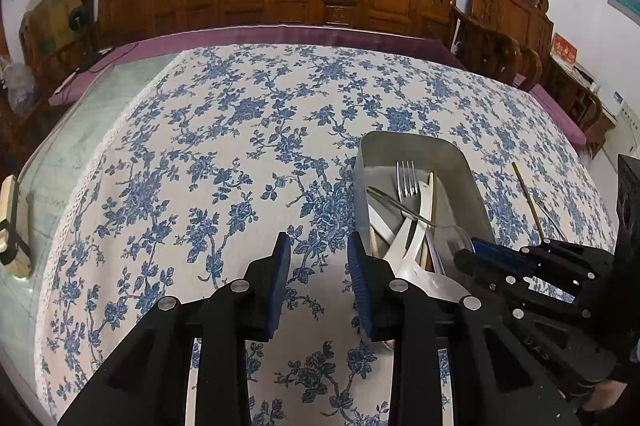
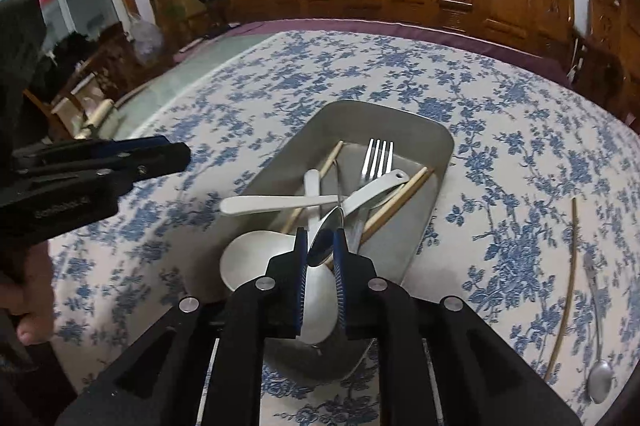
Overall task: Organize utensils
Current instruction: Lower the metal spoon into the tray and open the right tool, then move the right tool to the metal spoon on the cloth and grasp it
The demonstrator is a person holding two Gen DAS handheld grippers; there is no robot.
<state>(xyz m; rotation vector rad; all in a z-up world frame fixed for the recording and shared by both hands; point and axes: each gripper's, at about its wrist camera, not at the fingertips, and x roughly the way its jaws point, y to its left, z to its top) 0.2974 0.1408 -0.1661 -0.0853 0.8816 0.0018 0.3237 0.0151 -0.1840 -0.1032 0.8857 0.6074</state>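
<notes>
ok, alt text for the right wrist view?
The right gripper hovers over a metal tray of cutlery, a metal spoon between its slightly parted pads. A chopstick and another spoon lie on the floral tablecloth.

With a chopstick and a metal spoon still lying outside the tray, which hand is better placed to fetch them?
Right, probably. The chopstick and metal spoon lie on the right gripper's side of the tray; the left gripper sits across it.
</notes>
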